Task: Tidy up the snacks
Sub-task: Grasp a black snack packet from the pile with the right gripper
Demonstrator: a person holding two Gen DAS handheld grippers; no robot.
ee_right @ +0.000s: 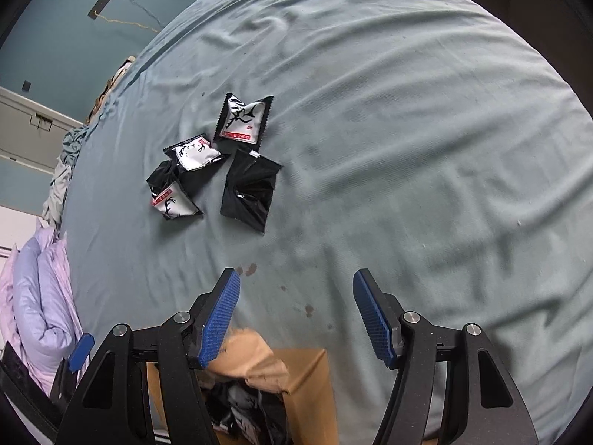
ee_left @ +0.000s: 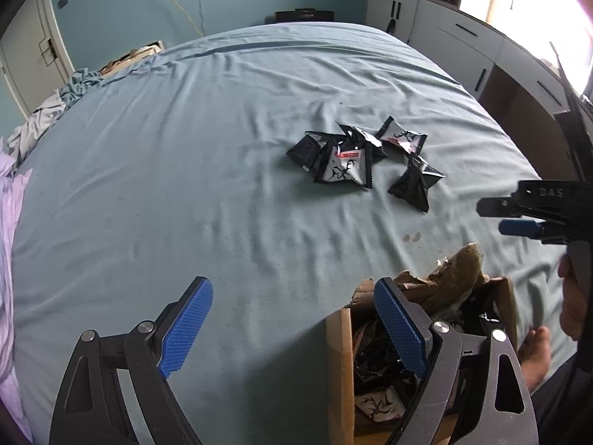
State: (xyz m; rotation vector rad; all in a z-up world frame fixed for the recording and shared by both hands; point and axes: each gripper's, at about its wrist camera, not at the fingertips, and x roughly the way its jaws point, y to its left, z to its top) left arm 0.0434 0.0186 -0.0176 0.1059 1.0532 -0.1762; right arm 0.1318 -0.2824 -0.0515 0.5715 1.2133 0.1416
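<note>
Packets: snack packets [ee_right: 218,163] at eleven o'clock on the bed [ee_right: 407,148] — light, crinkly, slippery; we'd pinch a crimped edge.
Tongs: left tongs [ee_left: 292,330] and right tongs [ee_right: 296,315] spread, empty — box [ee_right: 307,382] below.

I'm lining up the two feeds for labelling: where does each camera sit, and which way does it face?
Left wrist: on the left gripper, angled down across the bed sheet at the snack packets; open fingers, right gripper and a bare foot show.
Right wrist: on the right gripper, angled down; open fingers, left gripper's fingertip show.
Shared: packets, sheet, cardboard box.
</note>
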